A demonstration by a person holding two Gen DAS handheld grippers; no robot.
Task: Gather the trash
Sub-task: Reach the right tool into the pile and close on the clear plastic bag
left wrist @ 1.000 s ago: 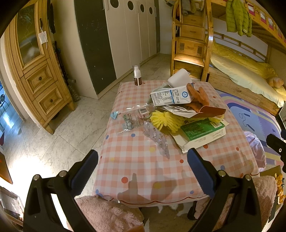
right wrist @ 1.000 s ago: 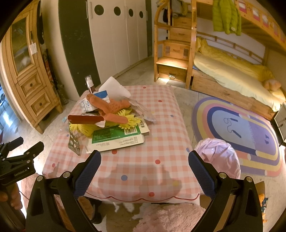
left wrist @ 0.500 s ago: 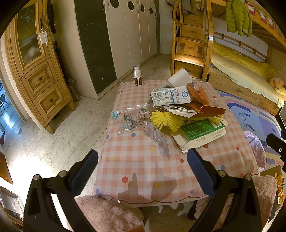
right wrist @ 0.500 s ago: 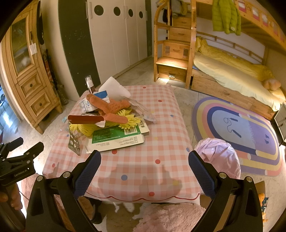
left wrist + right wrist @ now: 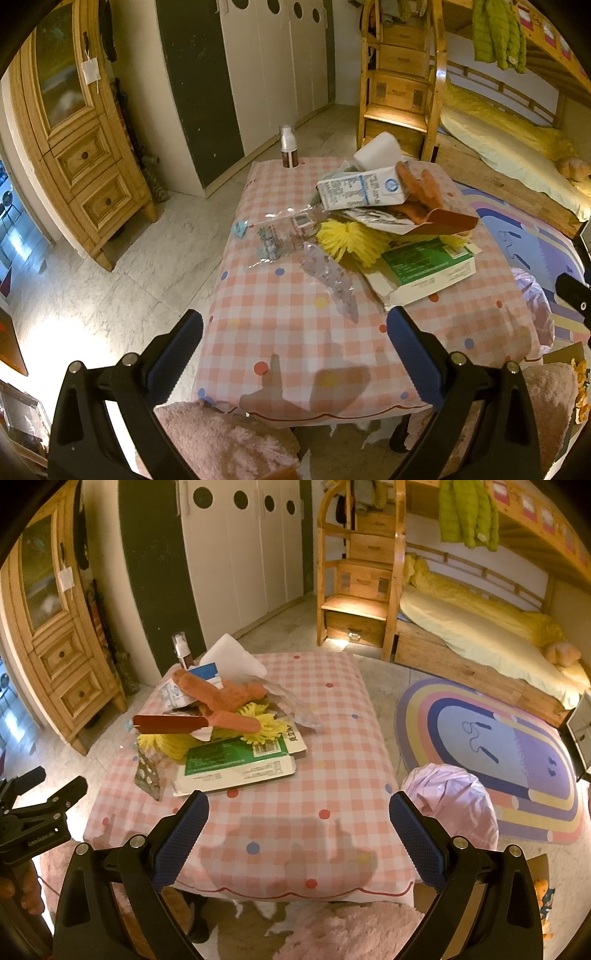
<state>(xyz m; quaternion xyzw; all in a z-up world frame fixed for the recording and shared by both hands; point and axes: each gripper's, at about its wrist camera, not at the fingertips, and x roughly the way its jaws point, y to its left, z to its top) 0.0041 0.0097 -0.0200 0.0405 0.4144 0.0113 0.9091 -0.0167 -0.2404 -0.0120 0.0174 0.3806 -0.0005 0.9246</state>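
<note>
A heap of trash lies on the pink checked table: a flattened green and white box, a milk carton, yellow fluffy pompoms, clear plastic wrappers, an orange glove and a red flat piece. My left gripper is open and empty above the table's near edge. My right gripper is open and empty, also over the near edge. A pink bag-lined bin stands right of the table.
A small brown bottle stands at the table's far edge. Pink fluffy seats sit below the near edge. A wooden cabinet is at the left, bunk bed stairs behind, a rainbow rug at the right.
</note>
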